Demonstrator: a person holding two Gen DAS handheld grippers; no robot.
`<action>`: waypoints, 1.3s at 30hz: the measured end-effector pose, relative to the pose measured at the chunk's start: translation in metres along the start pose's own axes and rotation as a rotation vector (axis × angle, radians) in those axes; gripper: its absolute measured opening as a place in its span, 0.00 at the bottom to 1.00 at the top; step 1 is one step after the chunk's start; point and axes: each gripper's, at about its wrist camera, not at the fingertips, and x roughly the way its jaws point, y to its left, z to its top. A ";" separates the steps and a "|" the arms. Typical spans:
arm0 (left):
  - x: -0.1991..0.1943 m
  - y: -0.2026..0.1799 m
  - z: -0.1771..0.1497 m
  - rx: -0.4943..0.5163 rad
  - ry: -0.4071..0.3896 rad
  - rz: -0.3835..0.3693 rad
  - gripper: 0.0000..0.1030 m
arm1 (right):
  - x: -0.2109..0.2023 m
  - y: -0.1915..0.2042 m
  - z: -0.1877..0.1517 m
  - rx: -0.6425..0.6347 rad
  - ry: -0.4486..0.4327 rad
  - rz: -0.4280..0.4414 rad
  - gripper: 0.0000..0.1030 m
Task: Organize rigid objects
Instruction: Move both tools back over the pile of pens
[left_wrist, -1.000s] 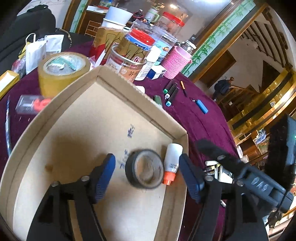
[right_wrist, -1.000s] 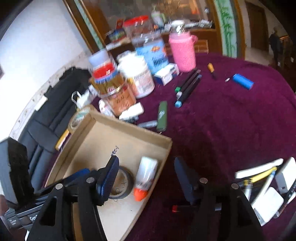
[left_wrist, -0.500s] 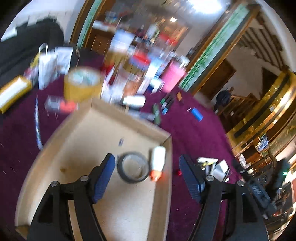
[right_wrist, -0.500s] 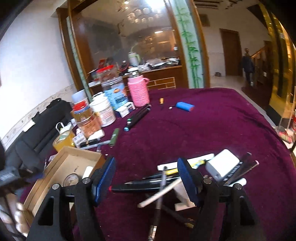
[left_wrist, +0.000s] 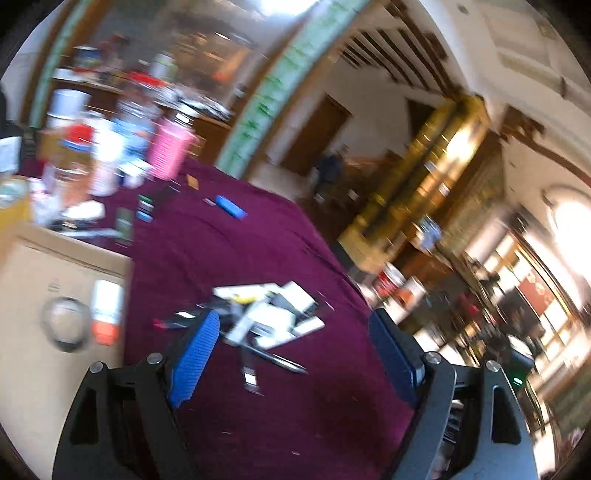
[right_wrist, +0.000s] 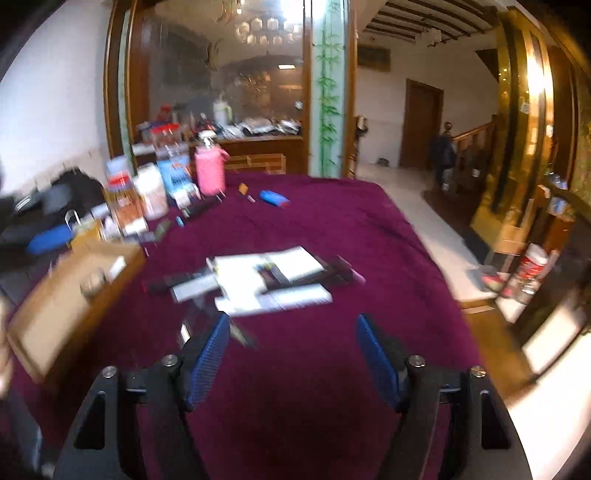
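Both frames motion-blurred. Left tongs (left_wrist: 291, 354) angled down over the maroon-clothed worktop (left_wrist: 229, 258), jaws apart and opening, nothing between them; fingertips sit just short of the loose pile of pens and white cards (left_wrist: 266, 317) mid-worktop. Right tongs (right_wrist: 290, 354) also pitched down, jaws apart and opening, empty, bare cloth between the pads; same pile (right_wrist: 258, 280) lies just beyond the fingertips. Cardboard tray (left_wrist: 33, 266) at the worktop's left side, holding a black tape roll (left_wrist: 66, 328) and, just beside it, a white bottle with orange cap (left_wrist: 106, 310). Far-left corner of the worktop crowded with jars and a pink bottle (right_wrist: 209, 171); a blue lighter (right_wrist: 273, 197) lies apart near the far edge. Edge of a hand at the left border in the right wrist view, too blurred to read.
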 end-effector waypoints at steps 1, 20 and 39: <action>0.010 -0.005 -0.004 0.013 0.026 -0.020 0.80 | -0.013 -0.010 -0.010 -0.004 0.010 -0.024 0.76; 0.045 -0.031 -0.037 0.083 0.170 0.068 0.80 | -0.052 -0.120 -0.060 0.072 0.237 -0.116 0.77; 0.020 0.044 -0.051 0.025 0.285 0.484 0.80 | 0.128 -0.055 0.035 0.308 0.052 0.251 0.85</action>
